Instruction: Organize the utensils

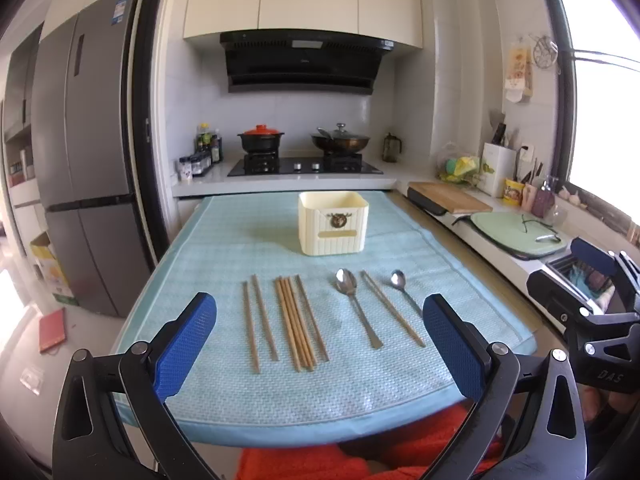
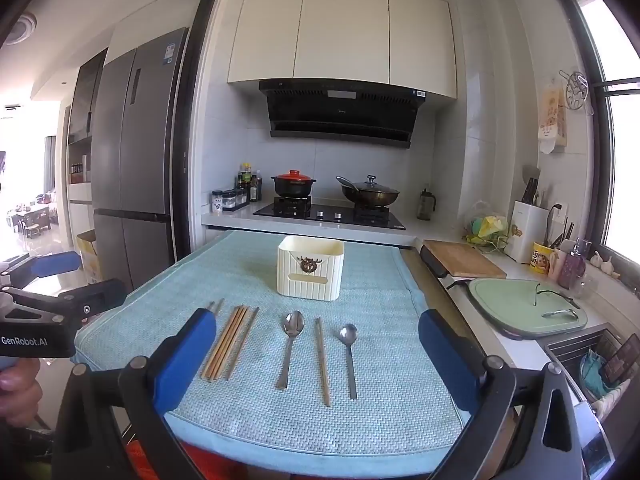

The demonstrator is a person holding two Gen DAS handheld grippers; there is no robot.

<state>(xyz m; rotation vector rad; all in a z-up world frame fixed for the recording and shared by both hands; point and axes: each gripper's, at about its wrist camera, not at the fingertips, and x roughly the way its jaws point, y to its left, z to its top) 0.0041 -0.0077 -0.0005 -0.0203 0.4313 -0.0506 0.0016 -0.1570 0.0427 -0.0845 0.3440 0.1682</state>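
Note:
On a light-blue mat (image 1: 240, 248) (image 2: 380, 288) lie wooden chopsticks: a loose pair (image 1: 258, 320) at the left, a bundle of several (image 1: 298, 320) (image 2: 230, 340), and one more pair (image 1: 392, 308) (image 2: 323, 360) between two steel spoons. The larger spoon (image 1: 356, 308) (image 2: 290, 348) lies left of that pair, the smaller spoon (image 1: 404, 288) (image 2: 349, 356) right of it. A cream ribbed holder box (image 1: 333, 222) (image 2: 311, 267) stands behind them. My left gripper (image 1: 320, 344) hovers open above the mat's near edge, holding nothing. My right gripper (image 2: 318, 360) is also open and bare, right of the left one.
Behind the mat is a stove (image 1: 304, 166) with a red-lidded pot (image 1: 260, 140) and a wok (image 1: 340, 140). A counter on the right carries a wooden cutting board (image 2: 460, 264), a green board (image 2: 524, 308) and a sink (image 2: 592, 360). A grey fridge (image 1: 80, 152) stands at the left.

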